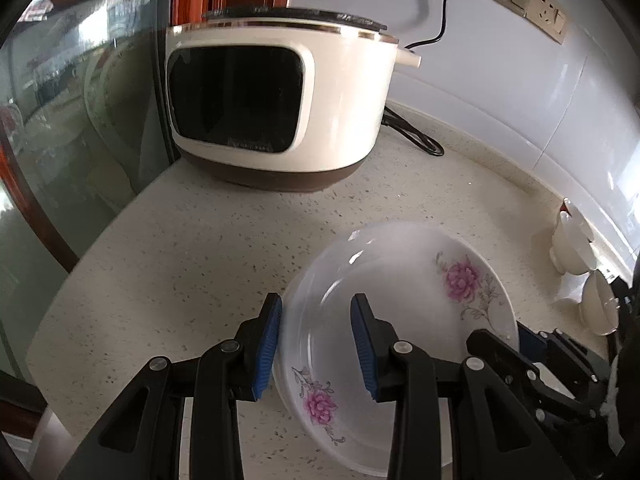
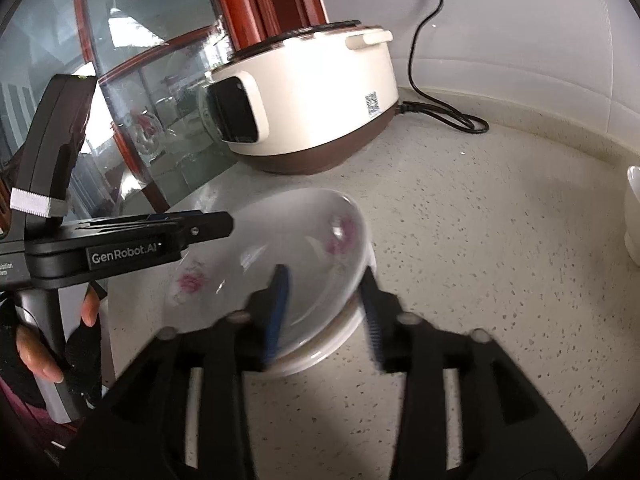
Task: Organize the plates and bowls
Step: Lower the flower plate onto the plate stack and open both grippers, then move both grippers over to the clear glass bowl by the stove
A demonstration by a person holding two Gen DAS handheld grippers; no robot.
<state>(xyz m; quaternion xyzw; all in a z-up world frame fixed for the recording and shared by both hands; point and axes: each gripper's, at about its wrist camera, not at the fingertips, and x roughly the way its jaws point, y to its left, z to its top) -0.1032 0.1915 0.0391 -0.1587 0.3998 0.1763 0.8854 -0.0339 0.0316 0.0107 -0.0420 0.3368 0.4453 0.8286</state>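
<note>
Round glossy floral plate (image 1: 400,320) on speckled stone counter (image 1: 200,260), seemingly stacked.

the speckled counter (image 2: 480,280) lies bare to the right of the plate (image 2: 280,264). the rice cooker (image 1: 280,108) blocks the back, glass (image 1: 80,140) the left, and white cups, possibly (image 1: 572,248), the far right.

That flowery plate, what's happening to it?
A person is tidying dishes with a gripper in each hand. The left gripper straddles the flowery plate's rim, which sits on the speckled counter near a rice cooker. The right gripper has its jaws open around the opposite edge. More white bowls wait by the wall.
</note>
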